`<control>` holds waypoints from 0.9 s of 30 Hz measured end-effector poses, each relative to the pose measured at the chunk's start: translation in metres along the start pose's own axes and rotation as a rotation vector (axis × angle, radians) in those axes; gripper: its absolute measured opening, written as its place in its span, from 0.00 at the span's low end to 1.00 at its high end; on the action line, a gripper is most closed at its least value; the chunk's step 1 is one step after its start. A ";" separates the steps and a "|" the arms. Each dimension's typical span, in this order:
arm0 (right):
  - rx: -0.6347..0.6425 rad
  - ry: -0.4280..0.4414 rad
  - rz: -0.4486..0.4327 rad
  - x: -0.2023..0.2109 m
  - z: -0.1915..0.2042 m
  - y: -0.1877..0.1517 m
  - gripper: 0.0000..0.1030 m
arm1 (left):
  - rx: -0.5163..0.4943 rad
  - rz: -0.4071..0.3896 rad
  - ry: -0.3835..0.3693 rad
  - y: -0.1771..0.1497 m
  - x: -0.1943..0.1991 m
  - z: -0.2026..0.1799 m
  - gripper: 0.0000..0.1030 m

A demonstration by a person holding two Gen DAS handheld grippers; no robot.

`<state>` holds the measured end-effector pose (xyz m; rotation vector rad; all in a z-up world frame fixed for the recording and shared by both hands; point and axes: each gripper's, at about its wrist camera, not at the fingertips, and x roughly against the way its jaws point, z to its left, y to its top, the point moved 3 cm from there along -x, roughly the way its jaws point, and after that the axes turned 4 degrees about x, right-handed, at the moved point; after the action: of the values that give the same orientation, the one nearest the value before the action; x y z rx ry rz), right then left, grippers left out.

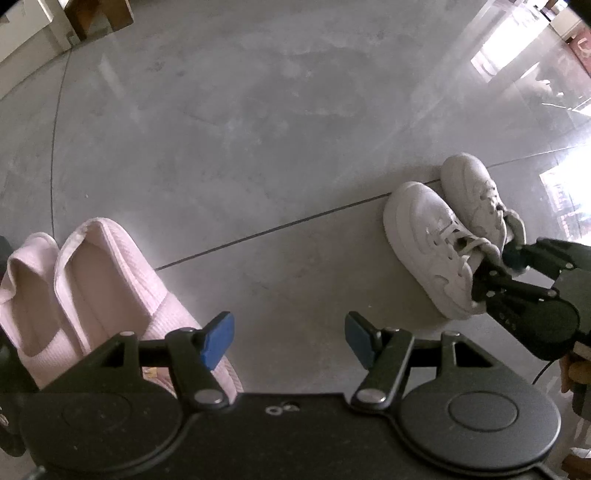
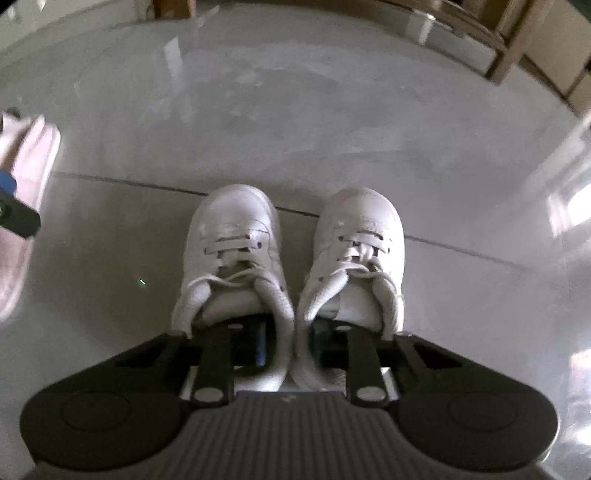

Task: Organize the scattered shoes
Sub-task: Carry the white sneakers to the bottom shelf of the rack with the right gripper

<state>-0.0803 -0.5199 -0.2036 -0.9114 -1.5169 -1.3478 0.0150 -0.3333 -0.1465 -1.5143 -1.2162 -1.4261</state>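
Two white lace-up sneakers stand side by side on the grey floor, toes pointing away: the left sneaker [image 2: 232, 236] and the right sneaker [image 2: 362, 229]. My right gripper [image 2: 288, 343] has one finger inside each shoe opening and is shut on the two inner collars pressed together. In the left wrist view the same pair [image 1: 424, 236] sits at the right with the right gripper [image 1: 498, 267] on its heel end. My left gripper [image 1: 290, 339] hangs open over bare floor, its blue pads wide apart. Two pink slippers [image 1: 110, 280] lie just left of it.
A dark floor seam [image 1: 258, 232] runs under the sneakers' toes. Wooden furniture [image 1: 99, 14] stands far back left, and wooden legs [image 2: 509, 44] far back right. Bright sunlit patches [image 1: 561, 192] cover the floor at the right. A hand [image 1: 572, 369] holds the right gripper.
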 end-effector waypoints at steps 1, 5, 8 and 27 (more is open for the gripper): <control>-0.021 0.009 0.005 0.002 -0.002 0.001 0.21 | -0.001 -0.001 0.000 0.000 0.002 -0.001 0.64; -0.074 0.030 0.003 0.010 -0.006 0.009 0.21 | -0.016 -0.022 -0.001 0.008 0.007 -0.004 0.64; -0.131 0.059 -0.015 0.020 -0.010 0.017 0.21 | -0.027 -0.042 -0.003 0.016 0.011 -0.004 0.64; -0.173 -0.052 -0.166 0.048 0.028 0.214 0.21 | 0.048 -0.179 0.050 0.118 0.052 0.065 0.64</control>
<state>0.0984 -0.4639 -0.0866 -0.9508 -1.5616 -1.6056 0.1444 -0.2996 -0.0917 -1.3575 -1.3742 -1.5293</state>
